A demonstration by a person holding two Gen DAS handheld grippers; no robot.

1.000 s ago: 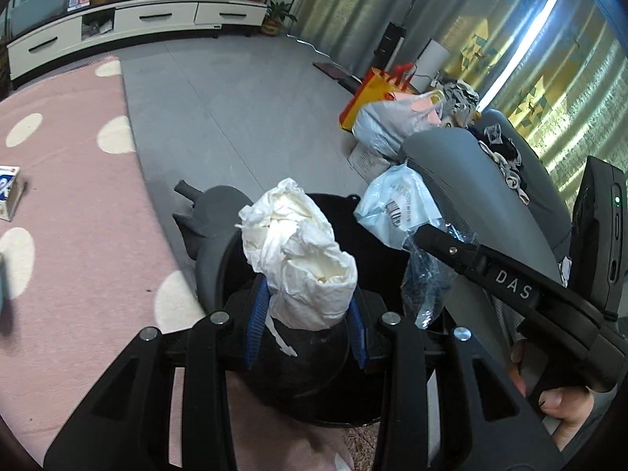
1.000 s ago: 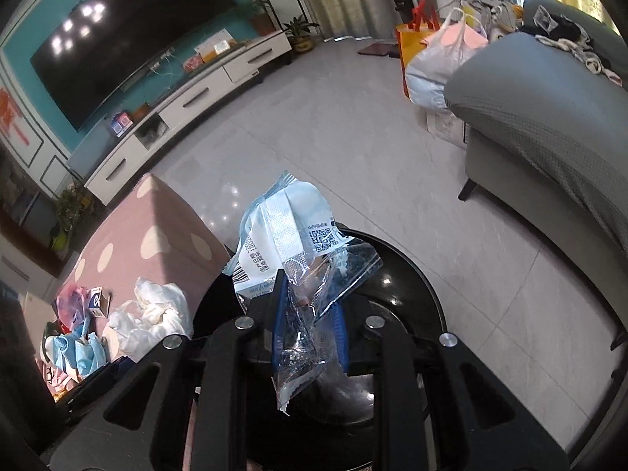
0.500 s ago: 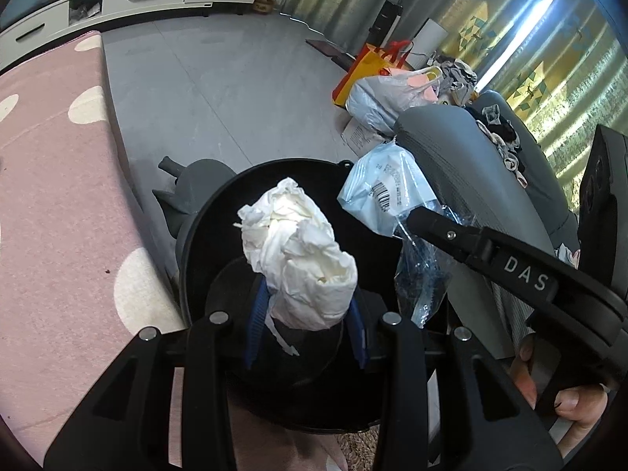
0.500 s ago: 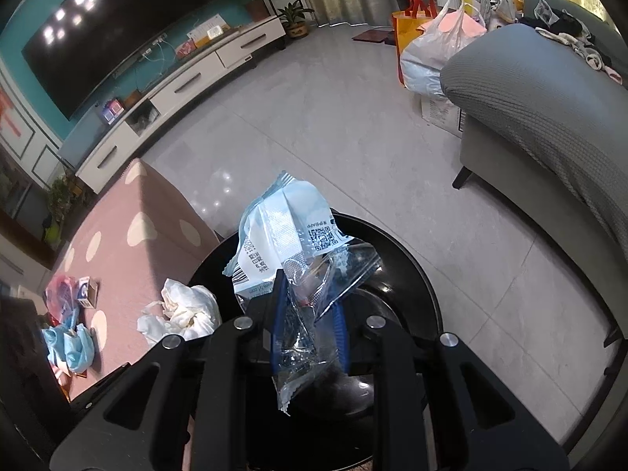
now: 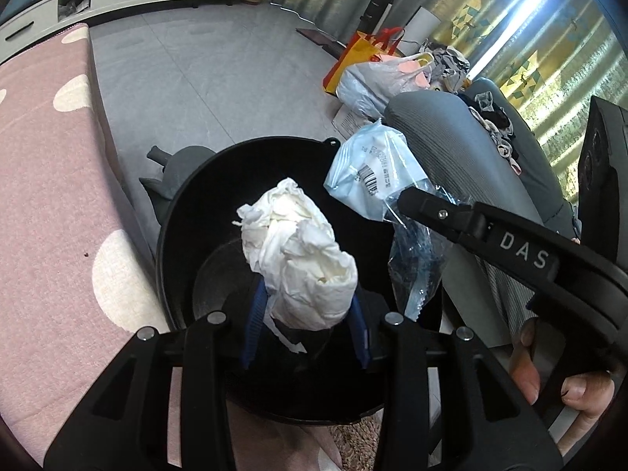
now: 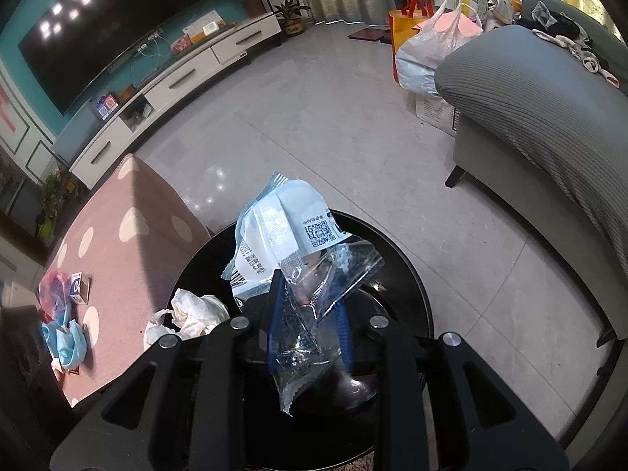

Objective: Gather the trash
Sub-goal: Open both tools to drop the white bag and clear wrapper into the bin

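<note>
Both loads hang over the black bin [image 5: 172, 235]: my left tongs [image 5: 306, 322] pinch the crumpled tissue [image 5: 298, 259], my right tongs [image 6: 306, 325], jaws opening, carry the plastic wrappers [image 6: 282, 243]. I'd release gently, keeping each piece inside the rim.

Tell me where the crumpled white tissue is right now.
In the left wrist view the crumpled white tissue sits between the left gripper fingers, above the open black bin, left of the plastic wrappers in the right gripper.
</note>
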